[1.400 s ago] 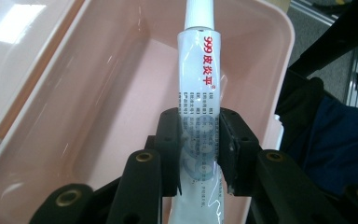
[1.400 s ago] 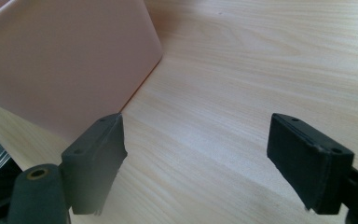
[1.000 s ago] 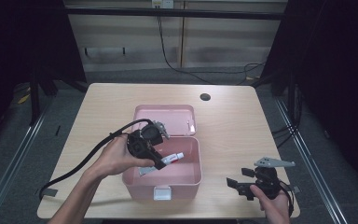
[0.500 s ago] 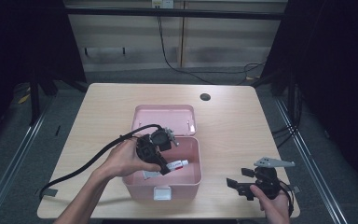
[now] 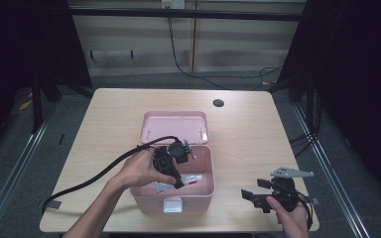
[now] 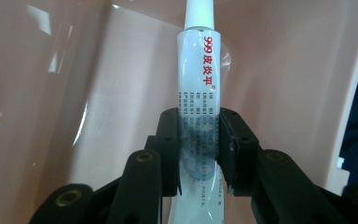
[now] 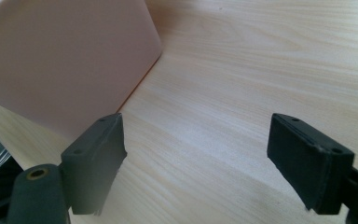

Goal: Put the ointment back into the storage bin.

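At the high view's lower centre, the left gripper (image 5: 176, 174) pinches a white tube (image 6: 199, 116) inside the pink box (image 5: 202, 191), its long axis running straight ahead between the jaws, while the right gripper (image 5: 259, 194), spread, idles lower right.

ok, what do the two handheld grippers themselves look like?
Both are black. The left gripper trails a thick black cable across the table. The right gripper has a grey three-cornered plate on top. Jaws are flat, rectangular black blocks. Forearms are bare, no sleeves.
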